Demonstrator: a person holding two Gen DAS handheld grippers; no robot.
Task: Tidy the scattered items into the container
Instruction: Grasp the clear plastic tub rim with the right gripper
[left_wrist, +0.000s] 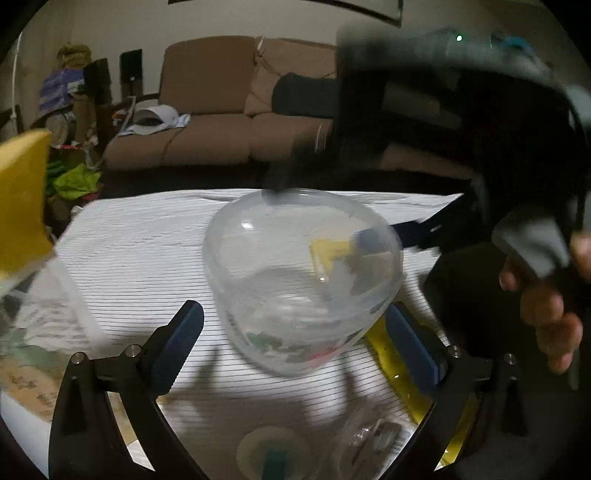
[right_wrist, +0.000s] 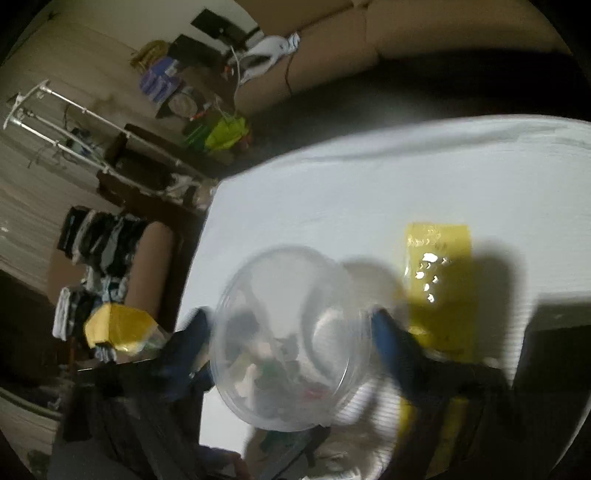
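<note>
A clear plastic tub (left_wrist: 301, 280) stands on the white striped cloth (left_wrist: 136, 258), with small items, green and red bits, at its bottom. My left gripper (left_wrist: 295, 343) is open, its blue pads on either side of the tub's base, apart from it. In the right wrist view the same tub (right_wrist: 291, 339) sits between my right gripper's (right_wrist: 288, 350) blue fingers, seen from above and blurred; the fingers are spread wide on both sides of it. The right gripper's body shows as a dark blur at upper right in the left wrist view (left_wrist: 461, 122).
A yellow packet (right_wrist: 437, 280) lies on the cloth right of the tub. A yellow-lidded clear container (left_wrist: 22, 199) is at the far left. A small clear jar (left_wrist: 369, 439) and a round lid (left_wrist: 273, 450) lie near the front edge. A brown sofa (left_wrist: 221, 110) stands behind.
</note>
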